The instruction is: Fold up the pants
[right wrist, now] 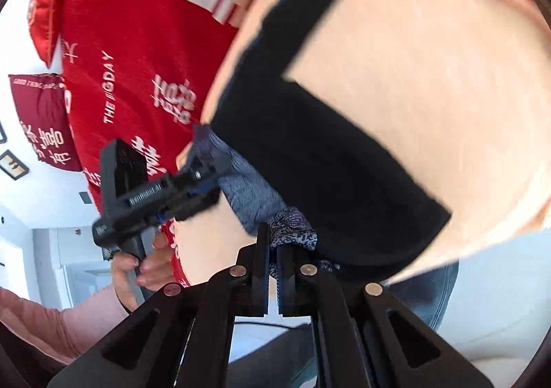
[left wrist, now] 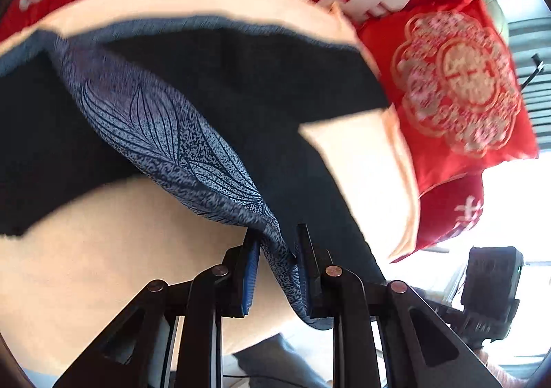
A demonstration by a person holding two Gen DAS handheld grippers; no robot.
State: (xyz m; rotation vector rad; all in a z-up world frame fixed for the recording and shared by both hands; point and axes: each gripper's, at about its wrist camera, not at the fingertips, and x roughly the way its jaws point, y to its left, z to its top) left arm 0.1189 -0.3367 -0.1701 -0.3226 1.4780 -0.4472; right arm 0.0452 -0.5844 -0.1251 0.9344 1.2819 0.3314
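Dark navy pants (left wrist: 213,84) with a blue-grey leaf-print band (left wrist: 162,136) spread over a peach sheet (left wrist: 89,250), printed edge lifted off it. Left gripper (left wrist: 277,250) jaws clamped on the bunched printed band; right gripper (right wrist: 273,250) jaws closed tight on the same printed edge nearer the person. Held in a hand (right wrist: 137,264) with pink sleeve (right wrist: 51,319), seen in the right view. Red bedding (right wrist: 144,53) and a red cushion (left wrist: 458,84) crowding the far edge; bare sheet open right of the pant leg (right wrist: 316,19)
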